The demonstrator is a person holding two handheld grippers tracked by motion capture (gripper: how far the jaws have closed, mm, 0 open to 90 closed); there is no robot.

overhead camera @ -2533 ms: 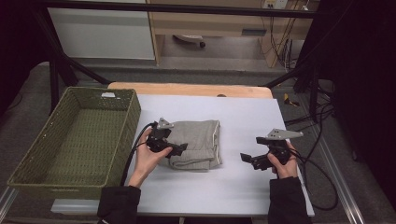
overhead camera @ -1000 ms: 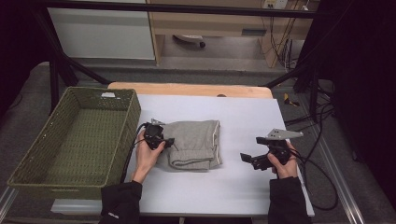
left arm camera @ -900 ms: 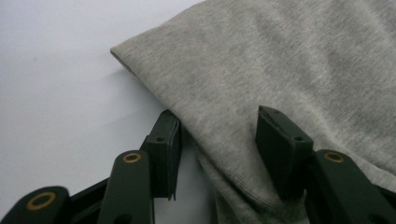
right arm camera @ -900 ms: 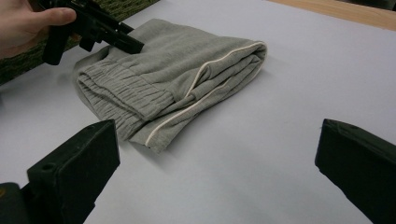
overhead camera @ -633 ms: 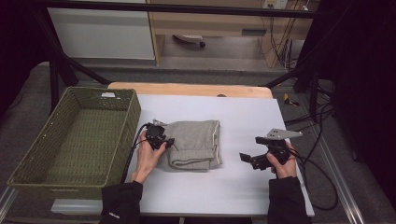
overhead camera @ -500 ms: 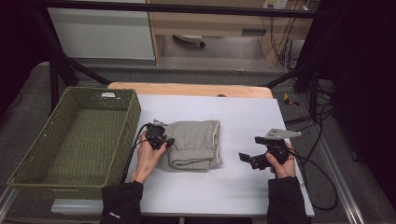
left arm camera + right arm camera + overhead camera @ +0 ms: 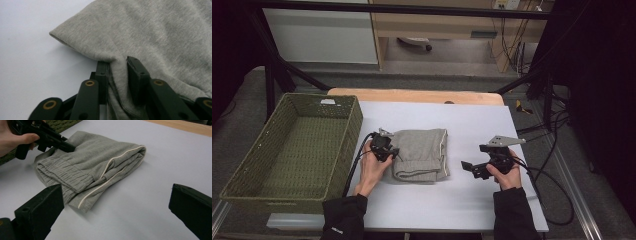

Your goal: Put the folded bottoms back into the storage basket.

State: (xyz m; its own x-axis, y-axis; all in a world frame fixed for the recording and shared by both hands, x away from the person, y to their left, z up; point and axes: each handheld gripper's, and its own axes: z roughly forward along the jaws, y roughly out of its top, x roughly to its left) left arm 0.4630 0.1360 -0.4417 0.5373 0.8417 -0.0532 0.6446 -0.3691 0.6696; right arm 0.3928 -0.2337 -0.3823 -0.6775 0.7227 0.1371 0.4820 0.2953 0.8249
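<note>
A folded grey garment (image 7: 422,152) with a ribbed waistband and pale piping lies on the white table (image 7: 472,125). My left gripper (image 7: 391,152) sits at the garment's left edge. Its jaws have just been closing, and in the left gripper view they pinch a raised fold of the grey garment (image 7: 150,32) between the left gripper's (image 7: 117,62) pads. My right gripper (image 7: 469,167) hovers low over the table right of the garment, apart from it, open wide with nothing between its jaws. The right gripper view shows the garment (image 7: 95,165) ahead and the left gripper (image 7: 67,146) on its far corner.
A large green woven basket (image 7: 349,135) stands at the table's left, its wall close to my left hand. Bare table lies right of and in front of the garment. Cables trail off the table's right edge (image 7: 552,190).
My left gripper shifted a little left and up onto the garment's left edge and closed its jaws on a fold there. The right gripper has barely moved.
</note>
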